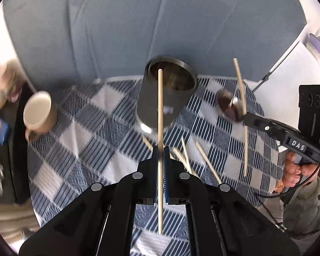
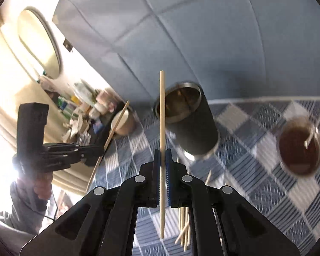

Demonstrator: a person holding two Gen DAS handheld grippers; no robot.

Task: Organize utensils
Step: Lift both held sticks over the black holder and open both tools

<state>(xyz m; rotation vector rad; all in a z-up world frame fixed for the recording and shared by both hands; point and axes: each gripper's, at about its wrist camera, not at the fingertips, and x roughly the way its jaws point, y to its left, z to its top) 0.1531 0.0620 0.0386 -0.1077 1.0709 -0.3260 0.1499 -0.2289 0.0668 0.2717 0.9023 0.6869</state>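
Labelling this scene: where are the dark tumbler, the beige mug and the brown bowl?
dark tumbler (image 1: 160, 106): left wrist view, outer side wall.
beige mug (image 1: 37, 108): left wrist view, pale inside.
brown bowl (image 2: 298, 147): right wrist view, dark inside.

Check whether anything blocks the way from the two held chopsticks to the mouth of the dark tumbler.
Nothing visible does. The left gripper and the right gripper are each shut on a chopstick, both raised above the checked cloth. The dark tumbler stands ahead, mouth uncovered. Loose chopsticks lie below.
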